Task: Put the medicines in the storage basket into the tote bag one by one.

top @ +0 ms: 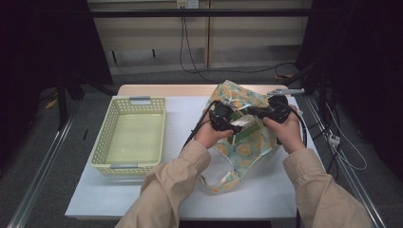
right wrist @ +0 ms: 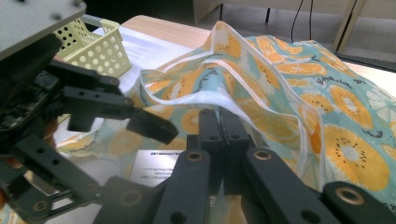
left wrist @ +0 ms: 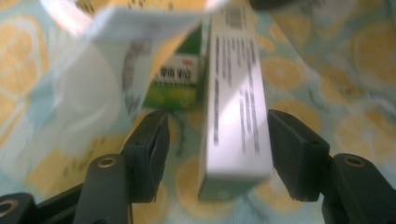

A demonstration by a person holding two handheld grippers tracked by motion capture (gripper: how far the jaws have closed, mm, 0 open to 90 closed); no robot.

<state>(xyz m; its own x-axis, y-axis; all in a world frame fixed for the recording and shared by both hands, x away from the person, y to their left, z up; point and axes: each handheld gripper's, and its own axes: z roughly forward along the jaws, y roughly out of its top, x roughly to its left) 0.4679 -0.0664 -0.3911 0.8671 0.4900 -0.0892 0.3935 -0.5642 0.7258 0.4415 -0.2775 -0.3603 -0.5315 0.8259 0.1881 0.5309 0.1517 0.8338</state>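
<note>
The left gripper (left wrist: 212, 140) has its two black jaws wide apart, one on each side of a long white box (left wrist: 236, 100). The box stands between the jaws with a gap on both sides, so nothing is squeezing it. The box is white on its big face with rows of small dark print, and it has a green band at its near end. Just behind it is a second box (left wrist: 175, 79) that is green and white with some writing on it, but the writing is too blurry to read. A shiny clear flap at the top left of the left gripper view is also blurry. Both boxes lie on a cloth bag (left wrist: 364, 56) that is pale blue with yellow lemon slices. The right gripper (right wrist: 219, 140) has its jaws pressed together on the white edge of the bag (right wrist: 280, 79), pinching the cloth and holding the edge up. In the right gripper view the left gripper (right wrist: 116, 114) sits close at the left, and a bit of the white box (right wrist: 156, 168) peeks out under it. From above, the left gripper (top: 227, 118) and right gripper (top: 266, 113) meet over the bag (top: 237, 97) near the middle of the white table (top: 185, 118). The hands cover most of the boxes there. A pale yellow basket (top: 130, 135) sits well apart on the left.
</note>
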